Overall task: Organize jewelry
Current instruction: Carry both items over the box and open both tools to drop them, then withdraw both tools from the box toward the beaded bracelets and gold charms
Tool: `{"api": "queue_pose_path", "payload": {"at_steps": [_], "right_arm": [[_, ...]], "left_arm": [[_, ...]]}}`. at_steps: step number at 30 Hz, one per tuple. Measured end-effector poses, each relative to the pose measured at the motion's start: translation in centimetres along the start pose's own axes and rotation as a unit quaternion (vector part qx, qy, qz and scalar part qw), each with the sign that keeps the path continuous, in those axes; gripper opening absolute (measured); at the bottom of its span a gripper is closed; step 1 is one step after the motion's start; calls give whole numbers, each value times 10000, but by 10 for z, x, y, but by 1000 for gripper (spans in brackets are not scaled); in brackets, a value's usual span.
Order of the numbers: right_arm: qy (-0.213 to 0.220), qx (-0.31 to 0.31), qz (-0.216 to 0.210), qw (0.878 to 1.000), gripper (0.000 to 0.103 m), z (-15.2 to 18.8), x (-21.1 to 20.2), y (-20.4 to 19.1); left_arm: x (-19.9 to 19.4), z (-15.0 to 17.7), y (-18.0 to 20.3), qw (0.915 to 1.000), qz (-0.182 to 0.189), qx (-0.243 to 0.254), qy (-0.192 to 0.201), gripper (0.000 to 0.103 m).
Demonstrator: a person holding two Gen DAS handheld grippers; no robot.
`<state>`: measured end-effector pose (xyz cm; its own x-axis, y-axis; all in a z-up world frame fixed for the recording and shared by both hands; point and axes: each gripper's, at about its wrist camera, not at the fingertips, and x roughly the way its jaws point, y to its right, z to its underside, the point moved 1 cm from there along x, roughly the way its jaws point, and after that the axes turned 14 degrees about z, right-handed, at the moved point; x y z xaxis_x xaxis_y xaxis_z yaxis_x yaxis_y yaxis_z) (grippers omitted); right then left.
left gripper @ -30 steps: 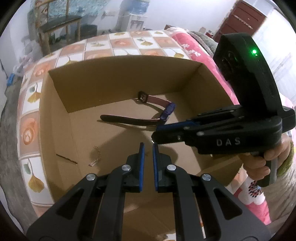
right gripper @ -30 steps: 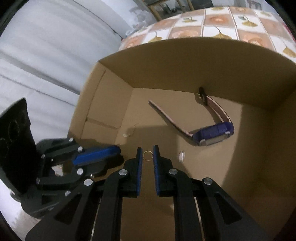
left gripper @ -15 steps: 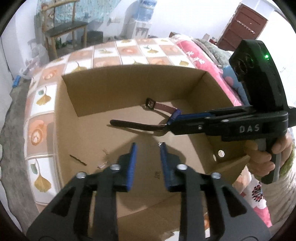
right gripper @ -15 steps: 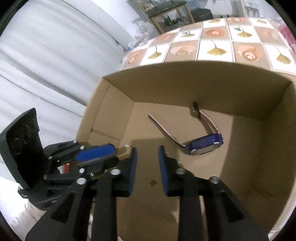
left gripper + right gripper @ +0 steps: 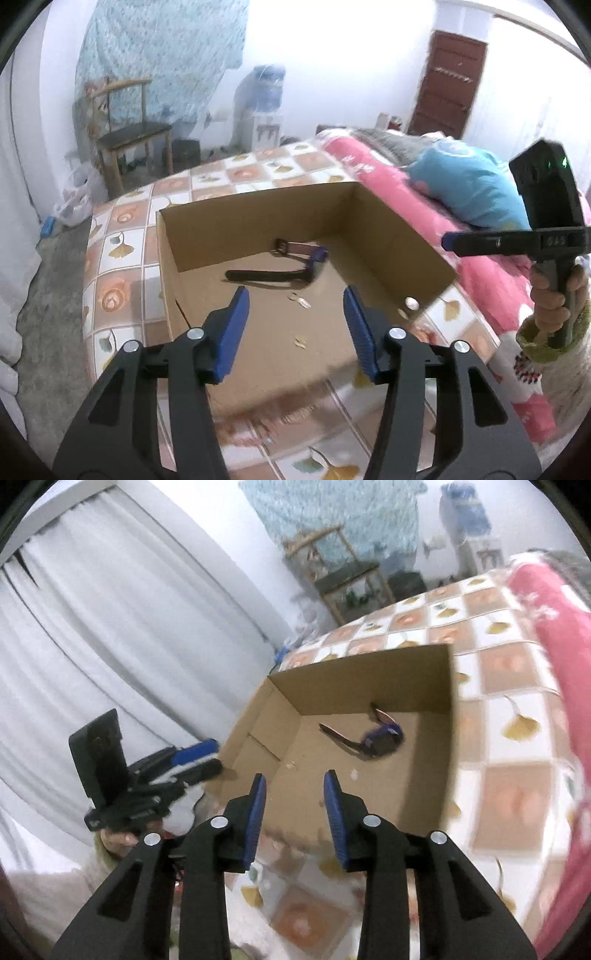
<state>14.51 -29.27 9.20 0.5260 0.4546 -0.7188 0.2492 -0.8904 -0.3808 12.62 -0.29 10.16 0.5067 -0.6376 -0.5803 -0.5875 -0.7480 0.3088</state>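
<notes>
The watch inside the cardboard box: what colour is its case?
Blue; the watch case shows best in the right wrist view.

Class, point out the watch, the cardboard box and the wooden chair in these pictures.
watch (image 5: 317, 256): left wrist view, on its blue case.
cardboard box (image 5: 255, 225): left wrist view, on the far inner wall.
wooden chair (image 5: 135, 133): left wrist view, on the seat.

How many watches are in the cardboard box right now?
1. The watch lies on the floor of the box near the far wall, its blue case toward the right corner. The box's near end is hidden behind the left gripper, so more could be there.
</notes>
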Motion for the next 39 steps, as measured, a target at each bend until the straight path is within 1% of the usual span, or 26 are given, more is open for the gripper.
{"api": "queue_pose_path", "payload": {"at_steps": [3, 4, 6, 7, 8, 10, 11, 14, 15, 19, 21, 22, 24, 25, 27, 30, 33, 36, 39], "right_arm": [[-181, -16, 312, 9993, 33, 36, 4, 4], [-308, -38, 484, 9983, 33, 51, 13, 3], [-547, -122, 611, 9966, 33, 74, 32, 1], [-619, -144, 704, 9955, 33, 80, 40, 1], [-664, -290, 891, 9934, 33, 88, 50, -2], [-615, -632, 1233, 9884, 32, 95, 61, -11], [-577, -913, 1509, 9826, 32, 98, 67, -16], [-477, -1464, 1726, 9729, 32, 100, 76, -29], [-453, -1718, 1887, 9658, 32, 100, 79, -34], [-555, -2275, 2153, 9481, 32, 104, 91, -40], [-666, -2508, 2300, 9380, 27, 109, 97, -42], [-714, -2566, 2345, 9349, 25, 110, 98, -42], [-759, -2671, 2432, 9294, 17, 111, 102, -41], [-797, -2690, 2440, 9283, 14, 111, 103, -41], [-847, -2684, 2426, 9284, 12, 110, 105, -39], [-719, -2762, 2477, 9259, 10, 110, 104, -41], [-513, -2670, 2444, 9308, 10, 106, 95, -40], [-256, -2481, 2436, 9373, 10, 96, 73, -34], [-139, -2290, 2455, 9419, 10, 92, 55, -24]], "left_arm": [[-8, 20, 12, 9999, 93, 12, 115, 53], [-9, 30, 17, 9998, 97, -4, 155, 53], [-8, 43, 22, 9997, 147, -62, 168, 53], [-5, 52, 25, 9997, 164, -115, 148, 53], [-2, 59, 27, 9997, 152, -165, 98, 53], [5, 75, 30, 9995, 146, -277, -4, 53], [9, 85, 30, 9993, 107, -350, -108, 53], [18, 113, 29, 9982, -110, -439, -396, 53], [21, 122, 29, 9975, -195, -479, -486, 53], [31, 149, 20, 9933, -82, -876, -748, 53], [35, 156, 19, 9922, -94, -942, -808, 53], [35, 159, 23, 9924, -119, -917, -811, 53], [36, 160, 25, 9931, -137, -854, -795, 53], [36, 161, 26, 9933, -128, -834, -786, 53], [39, 159, 27, 9938, -110, -786, -776, 53], [40, 158, 27, 9941, -89, -754, -771, 53], [41, 158, 25, 9939, -59, -799, -754, 53], [40, 159, 24, 9937, -47, -831, -754, 53], [42, 157, 24, 9938, -60, -814, -757, 53]]}}
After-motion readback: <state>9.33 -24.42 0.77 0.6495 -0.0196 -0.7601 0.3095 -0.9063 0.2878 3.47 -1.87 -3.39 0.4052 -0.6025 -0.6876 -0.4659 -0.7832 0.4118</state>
